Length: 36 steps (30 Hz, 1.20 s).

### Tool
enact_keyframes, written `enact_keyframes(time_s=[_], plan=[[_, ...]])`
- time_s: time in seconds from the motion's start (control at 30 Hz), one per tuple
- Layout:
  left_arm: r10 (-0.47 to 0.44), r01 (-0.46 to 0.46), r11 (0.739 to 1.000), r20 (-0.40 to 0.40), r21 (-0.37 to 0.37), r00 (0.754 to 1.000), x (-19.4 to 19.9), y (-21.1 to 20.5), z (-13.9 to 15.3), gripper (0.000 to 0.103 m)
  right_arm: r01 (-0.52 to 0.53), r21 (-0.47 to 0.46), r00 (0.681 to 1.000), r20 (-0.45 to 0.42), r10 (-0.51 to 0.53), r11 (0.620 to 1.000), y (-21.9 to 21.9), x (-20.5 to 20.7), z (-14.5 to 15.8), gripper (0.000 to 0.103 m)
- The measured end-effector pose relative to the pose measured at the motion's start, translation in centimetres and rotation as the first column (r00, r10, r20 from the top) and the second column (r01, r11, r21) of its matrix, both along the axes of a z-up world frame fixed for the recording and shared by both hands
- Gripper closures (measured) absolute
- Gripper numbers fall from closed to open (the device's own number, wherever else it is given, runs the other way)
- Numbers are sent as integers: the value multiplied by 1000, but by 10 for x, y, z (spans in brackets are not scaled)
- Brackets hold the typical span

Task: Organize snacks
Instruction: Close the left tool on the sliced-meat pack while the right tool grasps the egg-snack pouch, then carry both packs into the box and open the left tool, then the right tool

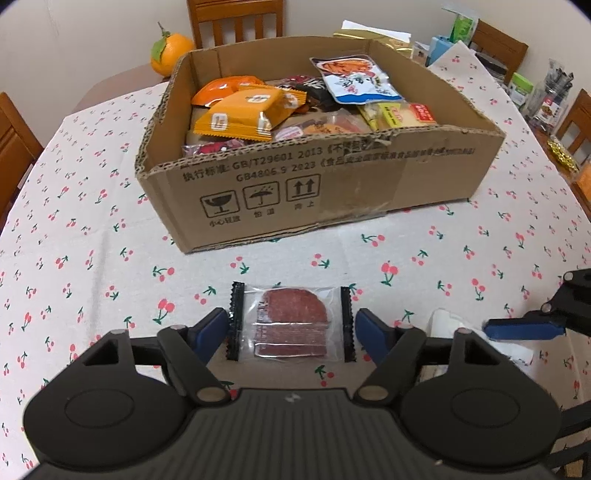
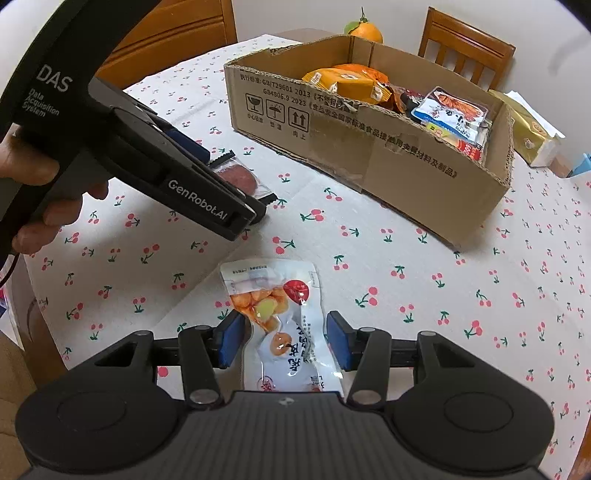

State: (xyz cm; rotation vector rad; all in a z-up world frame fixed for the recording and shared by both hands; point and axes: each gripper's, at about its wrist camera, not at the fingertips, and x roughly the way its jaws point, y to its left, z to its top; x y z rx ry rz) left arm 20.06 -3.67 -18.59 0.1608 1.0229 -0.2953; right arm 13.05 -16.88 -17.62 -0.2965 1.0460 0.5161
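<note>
While both tongs point steeply down at the table [image 1: 110, 229], each straddles one snack pack lying flat on the cherry-print cloth. The left tongs [image 1: 291, 328] stand released: the blue pads [image 1: 214, 328] sit just outside the black crimped ends of the clear pack [image 1: 291, 325], which holds dark red slices, and a narrow gap shows at each end. In the right wrist view the left tongs [image 2: 236, 206] come in from the upper left, held by a hand [image 2: 48, 214], and cover part of that same clear pack [image 2: 240, 177]. The right tongs [image 2: 284, 339] have the white pouch [image 2: 280, 325] between the pads [image 2: 231, 341]; the left pad touches the pouch edge, but whether the right pad presses on it cannot be told, so a firm grasp is not confirmed. The pouch shows orange round pieces through a window and red printed characters. In the left wrist view one blue finger of the right tongs [image 1: 524, 328] lies over a white corner of that pouch at the right edge. The box [image 1: 332, 184], an open cardboard carton with handling symbols printed on its near wall, stands farther back on the table, well apart from both packs. It holds orange packs [image 1: 240, 114], a blue-and-white pack [image 1: 354, 81] and other wrapped snacks. An orange [image 1: 170, 51] with a leaf sits behind the box, near a wooden chair [image 1: 236, 18].
</note>
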Motion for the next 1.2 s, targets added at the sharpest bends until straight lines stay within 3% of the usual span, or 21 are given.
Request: enact_keyframes(time_s=[0.07, 0.27, 0.7, 0.93, 1.03, 1.13, 1.2], plan=[[-1, 1, 1000, 0, -1, 1000, 0, 0, 0, 30, 4, 2, 1000, 4, -4, 1000, 0, -1, 0, 55], [-17, 17, 1000, -9, -1, 1000, 0, -1, 1, 34, 12, 8, 1000, -3, -12, 1000, -1, 0, 2, 57], [-70, 70, 997, -34, 12, 997, 1, 3, 7, 38, 17, 16, 1000, -6, -17, 1000, -3, 0, -1, 46], [-113, 114, 993, -38, 23, 993, -4, 5, 17, 38, -3, 18, 1000, 3, 3, 1000, 0, -2, 5, 67], [-136, 137, 990, -35, 31, 990, -7, 6, 21, 38, -7, 14, 1000, 8, 7, 1000, 0, -2, 9, 69], [-154, 155, 987, -33, 39, 987, -9, 6, 23, 38, -4, 17, 1000, -13, 5, 1000, 0, 1, 8, 67], [-162, 163, 986, -33, 41, 986, -10, 7, 25, 38, -6, 31, 1000, -29, 7, 1000, -1, 2, 8, 59]])
